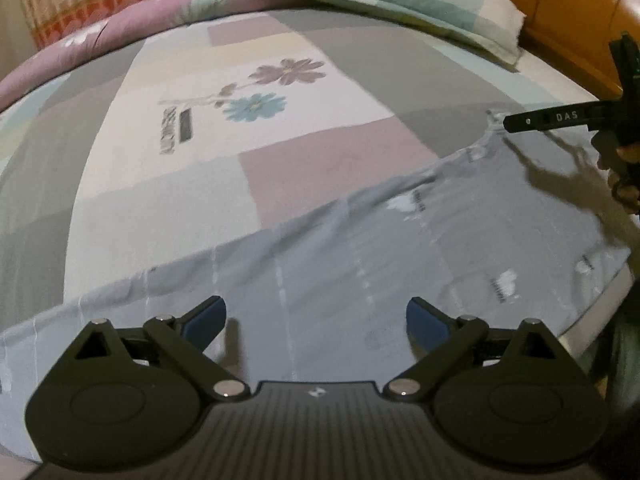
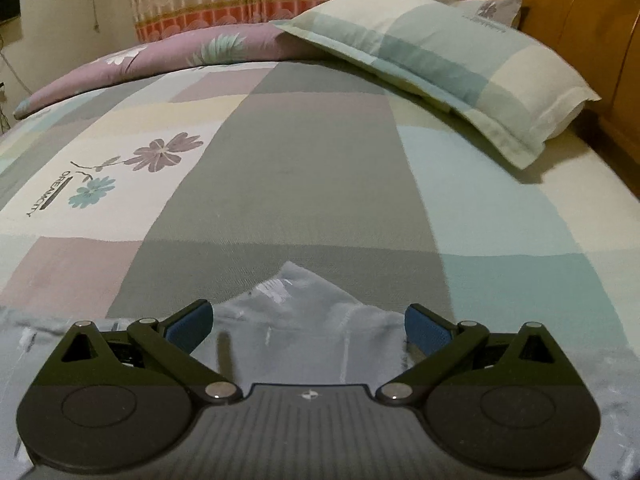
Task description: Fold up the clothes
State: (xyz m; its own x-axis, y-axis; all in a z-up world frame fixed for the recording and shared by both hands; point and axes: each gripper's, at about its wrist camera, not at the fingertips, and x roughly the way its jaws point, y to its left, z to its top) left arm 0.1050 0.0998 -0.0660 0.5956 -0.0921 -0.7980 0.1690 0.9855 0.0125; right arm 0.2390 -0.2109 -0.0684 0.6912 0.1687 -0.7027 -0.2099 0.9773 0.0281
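Spreading a grey garment (image 1: 400, 248) flat on the bed (image 1: 280, 80).
Left tool (image 1: 316, 318) hovers wide apart over the near hem; right tool (image 2: 308, 322), also apart, straddles a raised corner (image 2: 292, 280). Thin, limp, light cloth, likely best pinched at corners.

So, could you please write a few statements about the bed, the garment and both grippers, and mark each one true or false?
1. The left gripper is open. True.
2. The pale grey printed garment lies rolled into a ball. False: it is spread flat on the patchwork bedsheet.
3. The right gripper grips the checked pillow. False: it is open over a garment corner.
4. A purple flower print marks the bedsheet. True.
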